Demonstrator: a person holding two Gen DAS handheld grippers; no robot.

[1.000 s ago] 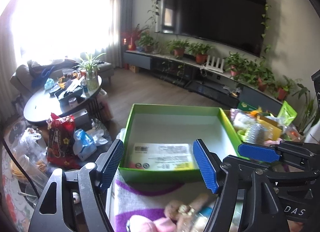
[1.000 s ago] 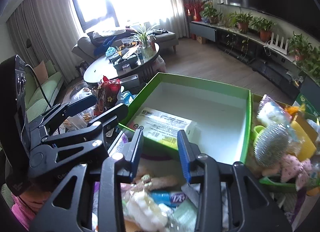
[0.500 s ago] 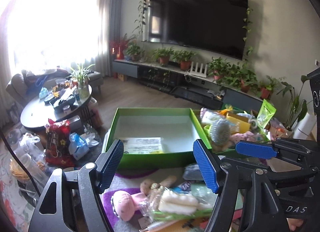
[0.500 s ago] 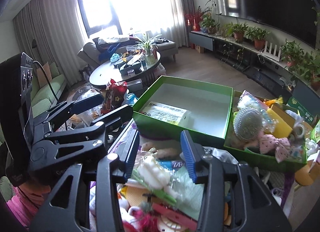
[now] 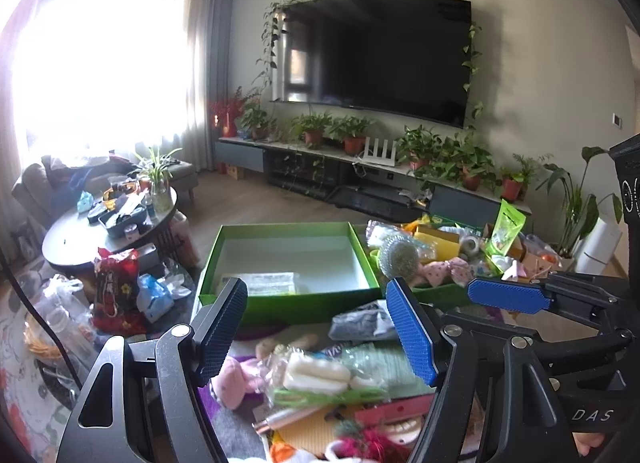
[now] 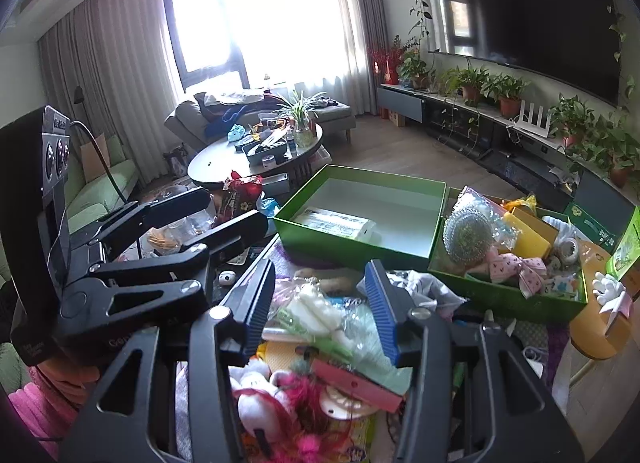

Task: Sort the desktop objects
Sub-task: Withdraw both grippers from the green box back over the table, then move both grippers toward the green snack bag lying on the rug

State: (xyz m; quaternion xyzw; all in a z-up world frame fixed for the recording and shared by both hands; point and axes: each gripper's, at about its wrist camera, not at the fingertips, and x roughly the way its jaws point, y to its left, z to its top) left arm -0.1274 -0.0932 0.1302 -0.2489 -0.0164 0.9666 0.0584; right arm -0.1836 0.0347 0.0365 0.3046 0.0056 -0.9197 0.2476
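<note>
Two claws hang empty over the bench clutter: left claw [image 5: 316, 331] wide open, right claw [image 6: 320, 309] half-parted, just been opening. Bagged white item [image 6: 320, 313] lies below right claw; green box [image 6: 400, 235] at 12 o'clock.

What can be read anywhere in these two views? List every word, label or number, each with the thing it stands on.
"DAS": white letters on the black body of the right gripper, low at the right of the left wrist view.
Printed packet in the near-empty green box: too small to read.
Red snack bag: characters blurred.
Green carton beside the full box: print unreadable.
Left gripper body: moulded lettering too dim to read.
</note>
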